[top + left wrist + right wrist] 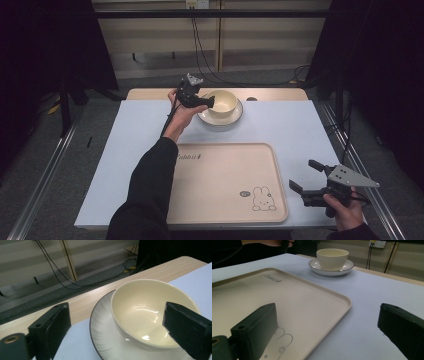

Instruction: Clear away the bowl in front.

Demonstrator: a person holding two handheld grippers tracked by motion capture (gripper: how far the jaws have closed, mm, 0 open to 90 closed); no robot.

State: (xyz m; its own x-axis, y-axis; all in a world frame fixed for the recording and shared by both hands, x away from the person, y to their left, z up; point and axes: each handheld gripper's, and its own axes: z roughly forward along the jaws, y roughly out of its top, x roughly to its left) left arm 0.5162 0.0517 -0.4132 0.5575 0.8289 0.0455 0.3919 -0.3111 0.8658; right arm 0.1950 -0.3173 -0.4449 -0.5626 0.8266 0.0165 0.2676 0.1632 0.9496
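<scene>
The cream bowl (222,103) sat on a grey-rimmed saucer (236,115) at the far edge of the table (300,130), beyond the rabbit-printed tray (225,180). The left gripper (209,102) was at the bowl's left rim, jaws apart — one outside the wall, the other over the hollow in the left gripper view — a stance that looked chosen to pinch the rim, though no pad pressed on it. The right gripper (306,176) hovered by the tray's right edge with jaws wide and nothing between them — probably waiting its turn.
</scene>
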